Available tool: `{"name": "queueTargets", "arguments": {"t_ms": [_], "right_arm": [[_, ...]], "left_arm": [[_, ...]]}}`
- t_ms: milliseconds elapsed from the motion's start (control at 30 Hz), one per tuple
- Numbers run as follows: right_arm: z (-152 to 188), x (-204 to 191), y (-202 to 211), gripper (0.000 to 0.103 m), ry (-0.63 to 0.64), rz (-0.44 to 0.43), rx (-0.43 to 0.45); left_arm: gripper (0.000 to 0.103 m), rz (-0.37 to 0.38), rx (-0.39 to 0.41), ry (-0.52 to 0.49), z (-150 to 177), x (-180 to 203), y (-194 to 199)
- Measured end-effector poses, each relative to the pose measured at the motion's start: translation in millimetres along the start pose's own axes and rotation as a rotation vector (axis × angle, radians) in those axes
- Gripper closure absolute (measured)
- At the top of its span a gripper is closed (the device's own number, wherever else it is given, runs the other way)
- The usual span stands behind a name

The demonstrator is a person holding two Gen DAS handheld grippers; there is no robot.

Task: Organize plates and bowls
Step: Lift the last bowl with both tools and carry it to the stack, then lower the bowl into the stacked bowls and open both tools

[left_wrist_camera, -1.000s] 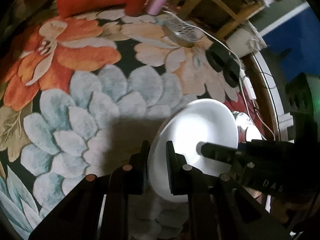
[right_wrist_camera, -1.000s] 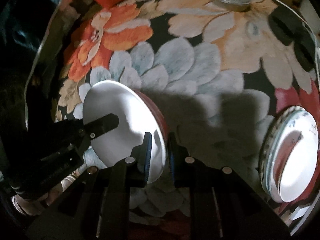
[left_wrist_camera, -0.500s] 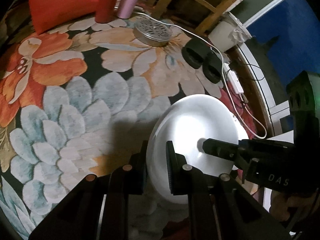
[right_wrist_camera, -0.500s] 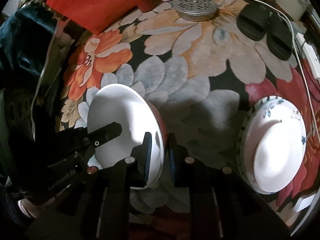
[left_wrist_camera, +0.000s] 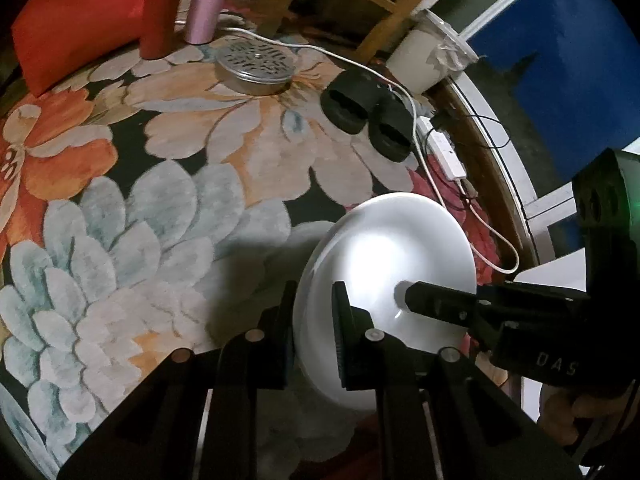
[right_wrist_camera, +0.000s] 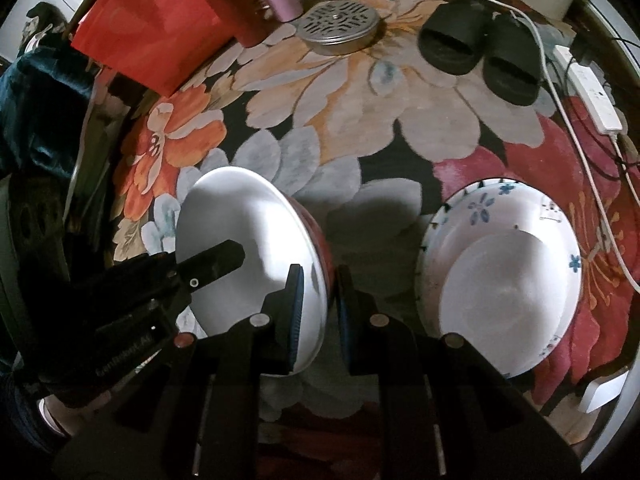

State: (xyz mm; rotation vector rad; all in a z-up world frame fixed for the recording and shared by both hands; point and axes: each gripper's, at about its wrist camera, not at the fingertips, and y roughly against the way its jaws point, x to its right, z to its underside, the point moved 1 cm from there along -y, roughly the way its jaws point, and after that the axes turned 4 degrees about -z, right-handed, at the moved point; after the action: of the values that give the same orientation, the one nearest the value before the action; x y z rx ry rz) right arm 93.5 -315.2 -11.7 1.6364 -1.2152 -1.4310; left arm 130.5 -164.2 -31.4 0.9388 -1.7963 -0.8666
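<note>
Both tools have carried the white bowl (right_wrist_camera: 256, 248) toward the stack of plates (right_wrist_camera: 504, 272) at three o'clock — left tool (left_wrist_camera: 314, 332) and right tool (right_wrist_camera: 320, 312) pinch opposite rims above the rug (right_wrist_camera: 360, 120).

A floral rug (right_wrist_camera: 360, 128) carries a round perforated metal tin (right_wrist_camera: 338, 28) near its far edge, with a pair of black slippers (right_wrist_camera: 480, 56) just right of it. A white cable (right_wrist_camera: 560, 92) and power strip (right_wrist_camera: 590, 88) run along the right edge. A red bag (right_wrist_camera: 148, 28) stands at the far left corner.

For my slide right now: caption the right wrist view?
Both grippers pinch a white bowl by opposite rims above a floral rug.
</note>
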Motion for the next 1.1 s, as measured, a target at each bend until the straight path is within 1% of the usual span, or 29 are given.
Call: {"name": "queueTargets", "arguments": {"t_ms": [267,600,900,1100], "right_arm": [[2,24,15,0.086,-0.029,0.021,0.015],[11,77,36,0.086,-0.124,0.088,0.039],[24,122,38,0.086,-0.213,0.150,0.014],[33,146,33,0.086,-0.271,0.157,-0.013]], "left_arm": [[0.089,0.023,-0.005,-0.039,-5,30,-13],[0.089,0.060,-0.032,-0.147,-11,91,-47],[0.089,0.081,-0.125,-0.229,-1,129,-90],[0.089,0.075,-0.185,-0.262,6,142,-112]]}}
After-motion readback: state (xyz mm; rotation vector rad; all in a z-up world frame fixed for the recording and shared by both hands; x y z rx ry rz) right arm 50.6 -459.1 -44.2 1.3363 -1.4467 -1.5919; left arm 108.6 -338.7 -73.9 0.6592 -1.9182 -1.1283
